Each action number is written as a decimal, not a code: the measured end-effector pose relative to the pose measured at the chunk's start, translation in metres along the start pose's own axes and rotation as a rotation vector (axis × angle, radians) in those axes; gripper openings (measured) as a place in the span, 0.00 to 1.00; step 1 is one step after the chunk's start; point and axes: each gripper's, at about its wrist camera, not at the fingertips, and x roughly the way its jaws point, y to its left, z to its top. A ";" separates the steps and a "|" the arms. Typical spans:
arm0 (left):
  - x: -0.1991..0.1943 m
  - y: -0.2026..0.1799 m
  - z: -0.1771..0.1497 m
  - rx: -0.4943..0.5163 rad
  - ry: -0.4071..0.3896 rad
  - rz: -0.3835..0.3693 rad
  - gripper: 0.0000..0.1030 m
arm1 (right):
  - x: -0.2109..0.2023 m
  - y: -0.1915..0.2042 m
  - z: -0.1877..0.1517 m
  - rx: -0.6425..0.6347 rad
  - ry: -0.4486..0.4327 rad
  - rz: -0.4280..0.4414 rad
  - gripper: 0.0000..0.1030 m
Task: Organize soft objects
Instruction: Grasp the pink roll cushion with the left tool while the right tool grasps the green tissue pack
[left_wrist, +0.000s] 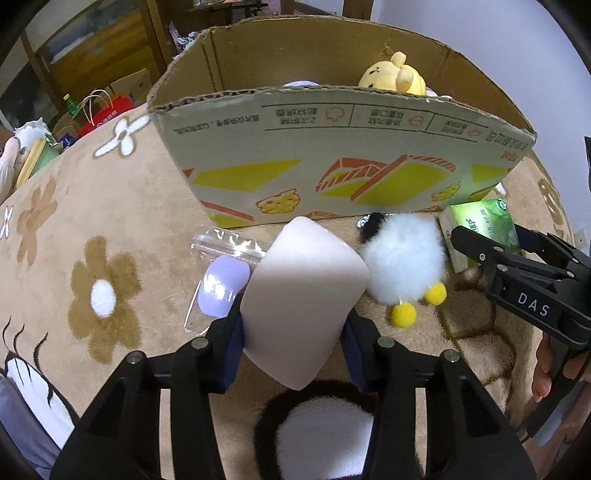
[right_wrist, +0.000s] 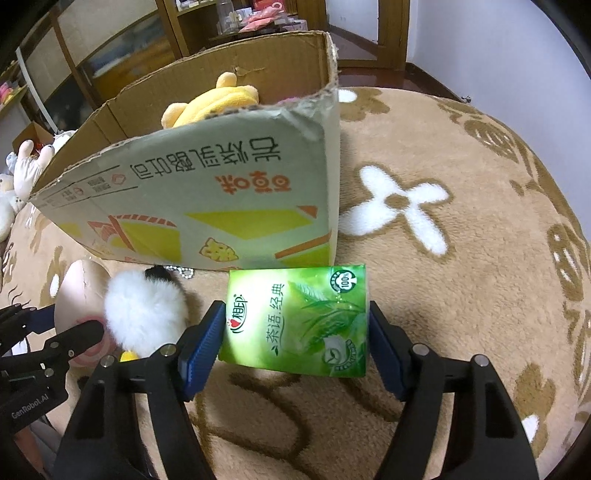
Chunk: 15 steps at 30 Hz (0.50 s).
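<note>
Counted: one cardboard box (left_wrist: 332, 155), one yellow plush (left_wrist: 391, 77) inside it – one pink foam wedge (left_wrist: 303, 295), one white pom-pom toy (left_wrist: 402, 262), one green tissue pack (right_wrist: 299, 317), one zip bag (left_wrist: 221, 273).

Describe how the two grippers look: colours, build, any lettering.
Both the left gripper and the right gripper are black angular frames with silver rivets and ribbed dark-blue pads. Seen from each other's cameras, the right body reads "DAS" and the left body "GenRobot.AI".
</note>
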 end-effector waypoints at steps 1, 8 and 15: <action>0.000 0.001 -0.001 0.002 -0.003 0.005 0.44 | -0.001 0.000 -0.001 0.002 -0.002 -0.001 0.75; -0.011 -0.001 -0.007 -0.006 -0.030 0.036 0.44 | -0.012 -0.004 -0.003 0.010 -0.020 0.009 0.75; -0.019 -0.008 -0.010 0.004 -0.047 0.069 0.44 | -0.018 -0.007 -0.001 0.028 -0.040 0.022 0.75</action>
